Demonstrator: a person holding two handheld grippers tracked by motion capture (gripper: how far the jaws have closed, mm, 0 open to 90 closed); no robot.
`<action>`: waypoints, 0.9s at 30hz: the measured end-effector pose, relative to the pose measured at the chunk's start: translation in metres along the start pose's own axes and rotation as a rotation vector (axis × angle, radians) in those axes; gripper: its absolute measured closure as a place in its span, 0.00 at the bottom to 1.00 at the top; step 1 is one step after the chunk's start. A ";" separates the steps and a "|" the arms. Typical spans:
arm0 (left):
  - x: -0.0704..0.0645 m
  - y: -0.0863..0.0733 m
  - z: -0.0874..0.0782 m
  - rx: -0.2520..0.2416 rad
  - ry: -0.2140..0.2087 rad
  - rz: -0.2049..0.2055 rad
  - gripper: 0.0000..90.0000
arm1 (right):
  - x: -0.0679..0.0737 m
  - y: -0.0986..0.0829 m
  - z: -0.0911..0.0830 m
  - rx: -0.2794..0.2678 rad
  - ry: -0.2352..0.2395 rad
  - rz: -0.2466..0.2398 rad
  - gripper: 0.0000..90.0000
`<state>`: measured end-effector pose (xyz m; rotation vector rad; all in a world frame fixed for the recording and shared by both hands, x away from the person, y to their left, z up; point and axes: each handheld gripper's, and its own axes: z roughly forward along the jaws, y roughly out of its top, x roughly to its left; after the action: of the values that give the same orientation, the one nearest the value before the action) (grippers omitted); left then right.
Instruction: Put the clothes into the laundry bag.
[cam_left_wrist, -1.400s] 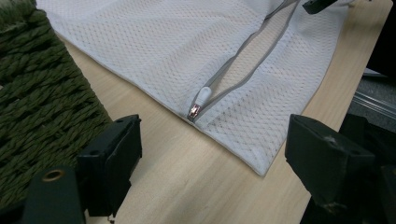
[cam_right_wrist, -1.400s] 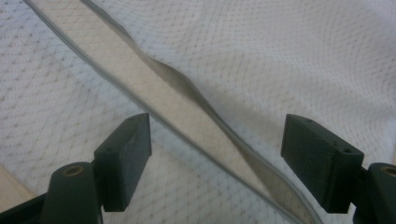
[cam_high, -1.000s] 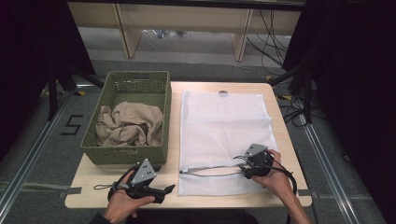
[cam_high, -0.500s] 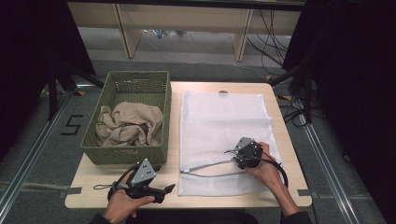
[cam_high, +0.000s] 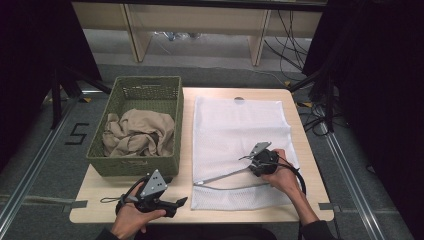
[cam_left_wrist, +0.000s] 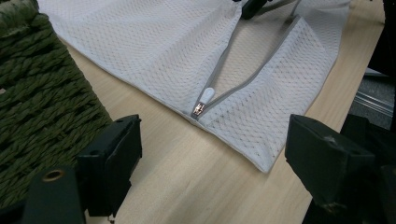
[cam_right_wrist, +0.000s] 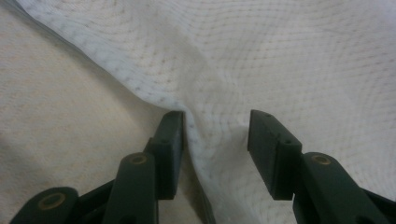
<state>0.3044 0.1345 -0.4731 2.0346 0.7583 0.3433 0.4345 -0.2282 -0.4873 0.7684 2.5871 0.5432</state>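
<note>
Right gripper (cam_high: 248, 159) now farther up mesh bag (cam_high: 240, 131) than second ago, away from table's near edge; left gripper (cam_high: 179, 202) unmoved.

Landmark: bag, flat on pale wood table (cam_high: 95, 200). Left of bag: green woven basket (cam_high: 131, 166), crumpled beige cloth (cam_high: 140, 132) inside. Bag white, fine net, rectangular; grey zipper partly undone, white pull (cam_left_wrist: 206, 94) at near end. Right gripper jaws narrowly parted, fold of mesh rising between them. Left gripper near bag's near-left corner, jaws wide, empty. Floor left of basket: black "5" (cam_high: 76, 134).
</note>
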 end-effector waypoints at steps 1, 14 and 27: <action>0.000 0.000 0.000 0.003 0.008 0.001 0.21 | -0.001 0.001 0.001 0.004 0.020 0.009 0.66; 0.000 0.001 -0.001 -0.001 0.003 0.004 0.21 | -0.017 0.002 0.005 -0.017 0.168 0.106 0.98; 0.005 0.010 -0.011 -0.045 0.047 -0.002 0.22 | -0.019 0.021 -0.041 -0.136 0.046 0.031 0.99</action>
<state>0.3060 0.1409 -0.4584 1.9892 0.7751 0.4049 0.4390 -0.2329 -0.4380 0.7599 2.5520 0.7454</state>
